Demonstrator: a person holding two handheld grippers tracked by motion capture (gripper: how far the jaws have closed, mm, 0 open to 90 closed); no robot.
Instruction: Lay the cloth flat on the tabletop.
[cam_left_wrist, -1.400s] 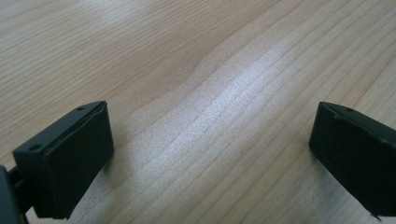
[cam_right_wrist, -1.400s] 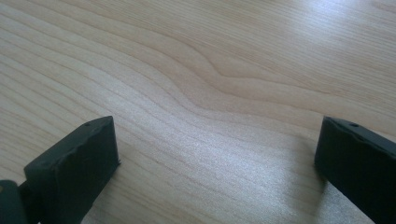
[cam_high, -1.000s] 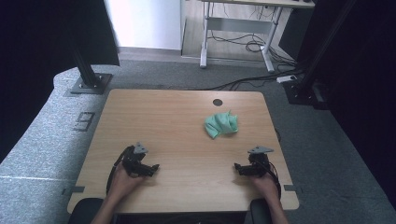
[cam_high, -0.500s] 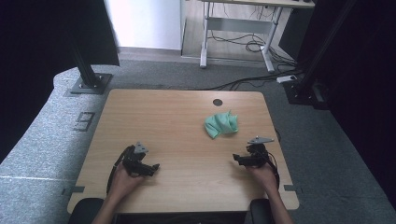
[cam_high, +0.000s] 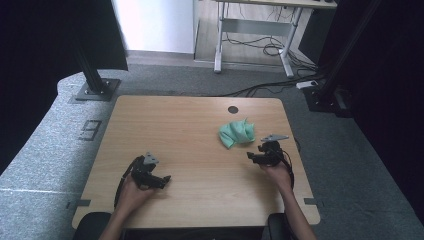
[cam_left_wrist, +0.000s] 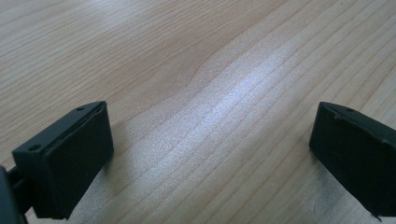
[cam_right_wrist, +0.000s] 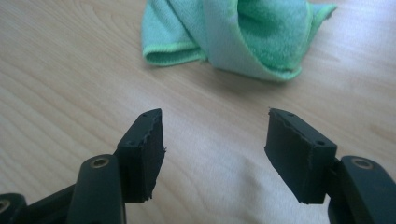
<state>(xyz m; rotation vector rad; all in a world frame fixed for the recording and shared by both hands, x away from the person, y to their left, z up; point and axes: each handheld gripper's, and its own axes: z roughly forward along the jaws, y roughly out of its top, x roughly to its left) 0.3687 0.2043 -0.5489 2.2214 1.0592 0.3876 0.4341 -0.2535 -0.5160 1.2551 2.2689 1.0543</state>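
Two hand-held grippers over a light wooden bench (cam_high: 190, 130), seen from above, one in each of a person's hands.

Left hand-held gripper (cam_high: 161, 179) near the bench's near left corner, black, with a grey three-cornered plate on top and a dark cable looping back toward the wrist. Held by the left hand (cam_high: 131, 192), forearm entering from the near edge. Jaws spread wide apart in the left gripper view, nothing between them but bare wood grain (cam_left_wrist: 224, 107) with a soft sheen of light.

Right hand-held gripper (cam_high: 251, 157) toward the right side of the bench, farther from the near edge than the left one. Held by the right hand (cam_high: 278, 172). Also topped by a grey plate, cable trailing toward the bench's right edge. Jaws open in the right gripper view, empty, pointed toward the cloth.

Crumpled green cloth (cam_high: 236, 133) on the bench, right of centre, just beyond the right hand-held gripper and apart from it. In the right gripper view, same cloth (cam_right_wrist: 233, 32) bunched in loose folds, mint green with a brighter green hem, lying flat on the wood past the open jaw tips, not touched by them.

Small dark round hole (cam_high: 233, 109) in the bench top near the far edge, beyond the cloth.

Grey carpeted floor (cam_high: 50, 150) around the bench. Far off, legs of another desk (cam_high: 255, 30) with cables on the floor.
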